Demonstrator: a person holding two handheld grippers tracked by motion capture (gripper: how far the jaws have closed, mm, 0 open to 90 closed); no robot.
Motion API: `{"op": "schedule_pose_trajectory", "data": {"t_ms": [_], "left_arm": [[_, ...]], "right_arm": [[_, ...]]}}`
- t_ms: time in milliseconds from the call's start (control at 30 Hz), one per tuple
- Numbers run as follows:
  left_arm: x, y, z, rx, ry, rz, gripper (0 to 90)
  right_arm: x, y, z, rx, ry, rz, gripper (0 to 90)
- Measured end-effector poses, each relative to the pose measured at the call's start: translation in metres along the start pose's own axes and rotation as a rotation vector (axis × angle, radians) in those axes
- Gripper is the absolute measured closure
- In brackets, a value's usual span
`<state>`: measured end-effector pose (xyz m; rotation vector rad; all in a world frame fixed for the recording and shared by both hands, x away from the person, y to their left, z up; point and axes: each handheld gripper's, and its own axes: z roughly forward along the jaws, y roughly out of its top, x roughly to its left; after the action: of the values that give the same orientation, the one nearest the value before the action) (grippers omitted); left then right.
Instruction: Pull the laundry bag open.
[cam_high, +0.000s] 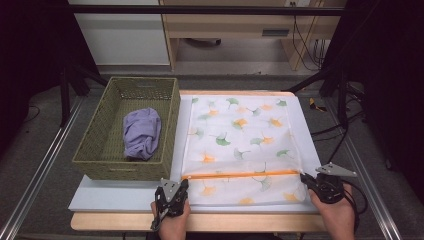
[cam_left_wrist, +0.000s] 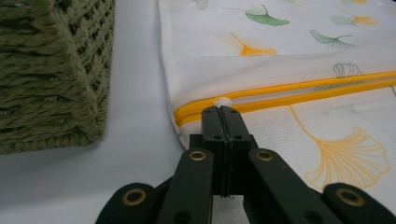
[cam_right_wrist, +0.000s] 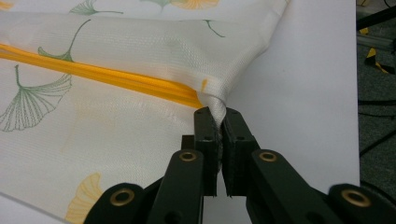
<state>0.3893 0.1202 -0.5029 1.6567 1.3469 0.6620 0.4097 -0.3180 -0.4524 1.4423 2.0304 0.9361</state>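
A white mesh bag (cam_high: 240, 135) printed with green and orange ginkgo leaves lies flat on the white board. An orange zipper (cam_high: 240, 174) runs across its near part. My left gripper (cam_high: 183, 183) is at the zipper's left end. In the left gripper view its jaws (cam_left_wrist: 223, 109) are pressed together on the small white zipper pull (cam_left_wrist: 225, 100), which pokes out past the tips. My right gripper (cam_high: 304, 176) is at the zipper's right end. In the right gripper view it (cam_right_wrist: 218, 115) is shut on a pinched fold of the bag's fabric (cam_right_wrist: 215, 95) beside the zipper (cam_right_wrist: 116, 77).
A green woven basket (cam_high: 102, 150) stands left of the bag, holding a crumpled purple cloth (cam_high: 142, 132). The basket's corner (cam_left_wrist: 51, 70) is close to the left gripper. The white board (cam_high: 115, 192) rests on a wooden table; metal rails and cables lie beyond its sides.
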Motion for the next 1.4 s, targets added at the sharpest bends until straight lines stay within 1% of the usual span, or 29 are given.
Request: {"op": "schedule_pose_trajectory", "data": {"t_ms": [100, 167, 200, 233, 267, 300, 333, 400, 467, 500, 633, 667, 700, 767, 833, 933, 967, 1000, 1033, 1067, 1100, 1133, 1200, 1233, 1267, 1300, 1333, 1367, 1400], "left_arm": [[-0.002, 0.000, 0.001, -0.008, -0.008, -0.001, 89.6], [-0.002, 0.000, 0.002, -0.007, -0.010, 0.001, 89.6], [-0.003, 0.000, 0.002, -0.002, -0.013, 0.009, 89.6], [-0.004, 0.000, 0.002, -0.005, -0.013, 0.009, 89.5], [-0.005, 0.000, 0.002, -0.008, -0.012, 0.008, 89.5], [-0.005, 0.001, 0.003, -0.006, -0.013, 0.017, 89.5], [-0.005, 0.001, 0.003, -0.006, -0.013, 0.017, 89.5], [-0.007, 0.001, 0.004, -0.004, -0.019, 0.021, 89.5], [-0.009, 0.001, 0.005, -0.005, -0.018, 0.025, 89.5], [-0.009, 0.001, 0.005, -0.003, -0.017, 0.033, 89.5], [-0.010, 0.003, 0.007, -0.005, -0.020, 0.035, 89.5], [-0.010, 0.003, 0.008, -0.006, -0.019, 0.038, 89.5], [-0.011, 0.003, 0.008, -0.004, -0.022, 0.042, 89.5], [-0.011, 0.004, 0.008, -0.005, -0.021, 0.043, 89.5], [-0.010, 0.004, 0.009, -0.005, -0.019, 0.056, 89.4], [-0.008, 0.005, 0.009, -0.006, -0.017, 0.068, 89.4], [-0.006, 0.006, 0.010, -0.007, -0.029, 0.059, 89.4], [-0.006, 0.006, 0.010, -0.007, -0.029, 0.059, 89.3], [-0.005, 0.006, 0.010, -0.003, -0.034, 0.058, 89.3], [-0.005, 0.006, 0.009, -0.005, -0.030, 0.074, 89.3], [-0.005, 0.006, 0.008, -0.007, -0.028, 0.078, 88.9], [-0.006, 0.006, 0.008, -0.015, -0.027, 0.080, 88.2], [-0.006, 0.007, 0.007, -0.030, -0.012, 0.083, 82.4], [-0.006, 0.008, 0.006, -0.038, -0.014, 0.082, 79.3], [-0.006, 0.008, 0.006, -0.038, -0.014, 0.082, 78.1], [-0.007, 0.010, 0.005, -0.048, -0.017, 0.098, 76.3], [-0.007, 0.010, 0.005, -0.048, -0.017, 0.098, 74.5], [-0.009, 0.012, 0.005, -0.052, -0.030, 0.102, 71.6], [-0.009, 0.012, 0.005, -0.052, -0.030, 0.102, 68.6]], "right_arm": [[-0.002, -0.001, 0.003, 0.015, 0.004, 0.011, 86.3], [-0.004, -0.001, 0.005, 0.022, 0.006, 0.010, 86.3], [-0.005, -0.002, 0.006, 0.026, 0.009, 0.012, 86.2], [-0.007, -0.002, 0.008, 0.029, 0.002, 0.007, 86.2], [-0.007, -0.002, 0.008, 0.034, 0.008, 0.023, 86.2], [-0.008, -0.002, 0.009, 0.036, 0.000, 0.015, 86.1], [-0.009, -0.003, 0.010, 0.037, 0.001, 0.013, 86.1], [-0.011, -0.003, 0.011, 0.047, -0.005, 0.019, 86.0], [-0.013, -0.003, 0.012, 0.044, -0.001, 0.029, 85.9], [-0.014, -0.003, 0.013, 0.043, 0.001, 0.026, 85.9], [-0.017, -0.003, 0.016, 0.046, 0.001, 0.019, 85.6], [-0.017, -0.003, 0.017, 0.048, 0.001, 0.032, 85.3], [-0.018, -0.003, 0.017, 0.049, 0.007, 0.033, 85.0], [-0.018, -0.003, 0.018, 0.049, 0.002, 0.034, 84.7], [-0.018, -0.003, 0.017, 0.045, 0.003, 0.033, 82.7], [-0.018, -0.003, 0.015, 0.040, 0.012, 0.032, 82.2], [-0.017, -0.003, 0.015, 0.038, 0.014, 0.026, 81.5], [-0.017, -0.003, 0.015, 0.038, 0.014, 0.026, 81.5], [-0.017, -0.003, 0.015, 0.041, 0.012, 0.023, 78.9], [-0.017, -0.003, 0.014, 0.042, 0.010, 0.024, 77.7], [-0.017, -0.003, 0.013, 0.037, 0.009, 0.029, 76.7], [-0.017, -0.004, 0.012, 0.034, 0.014, 0.036, 76.1], [-0.018, -0.004, 0.010, 0.021, 0.006, 0.033, 73.5], [-0.019, -0.004, 0.009, 0.008, 0.005, 0.033, 71.3], [-0.019, -0.004, 0.008, -0.001, 0.004, 0.039, 68.5], [-0.020, -0.005, 0.007, -0.012, 0.000, 0.036, 64.7], [-0.020, -0.004, 0.006, -0.021, 0.002, 0.044, 63.5], [-0.021, -0.004, 0.005, -0.035, 0.003, 0.044, 62.1], [-0.021, -0.004, 0.005, -0.035, 0.003, 0.044, 62.1]]}}
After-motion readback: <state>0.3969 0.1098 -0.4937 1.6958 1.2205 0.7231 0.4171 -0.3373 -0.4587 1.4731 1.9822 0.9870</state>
